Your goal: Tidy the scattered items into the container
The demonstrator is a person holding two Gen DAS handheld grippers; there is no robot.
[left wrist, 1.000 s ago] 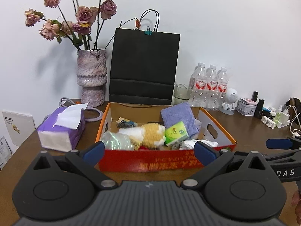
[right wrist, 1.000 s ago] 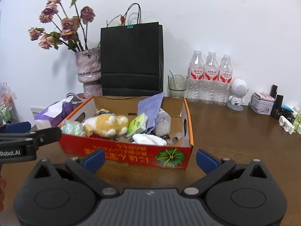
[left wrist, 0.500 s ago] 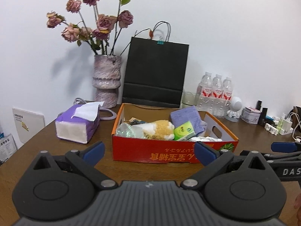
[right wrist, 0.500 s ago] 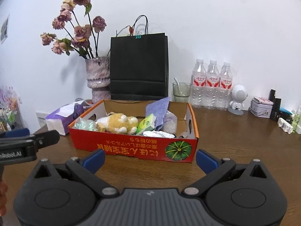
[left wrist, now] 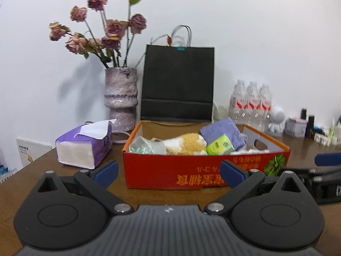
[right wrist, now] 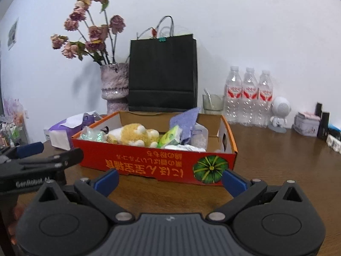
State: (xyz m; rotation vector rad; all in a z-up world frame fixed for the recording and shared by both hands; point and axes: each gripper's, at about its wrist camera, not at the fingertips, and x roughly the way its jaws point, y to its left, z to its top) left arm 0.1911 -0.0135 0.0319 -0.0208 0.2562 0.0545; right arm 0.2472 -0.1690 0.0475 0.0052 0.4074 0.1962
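Red cardboard box (left wrist: pixel 191 170) sits mid-table on the brown wooden table (right wrist: pixel 277 160), in front of the black paper bag (left wrist: pixel 178 85). Inside it: yellow plush toy (right wrist: pixel 136 134), purple cloth (left wrist: pixel 221 131), green packet (left wrist: pixel 219 147), crinkled clear bag (left wrist: pixel 145 147). Left gripper (left wrist: pixel 168 171) hangs short of the box, jaws spread wide, nothing between them. Right gripper (right wrist: pixel 169 181): same, released and empty. Purple tissue pack (left wrist: pixel 85 147) lies beside the box; 3 water bottles (right wrist: pixel 248 93) stand by the wall.
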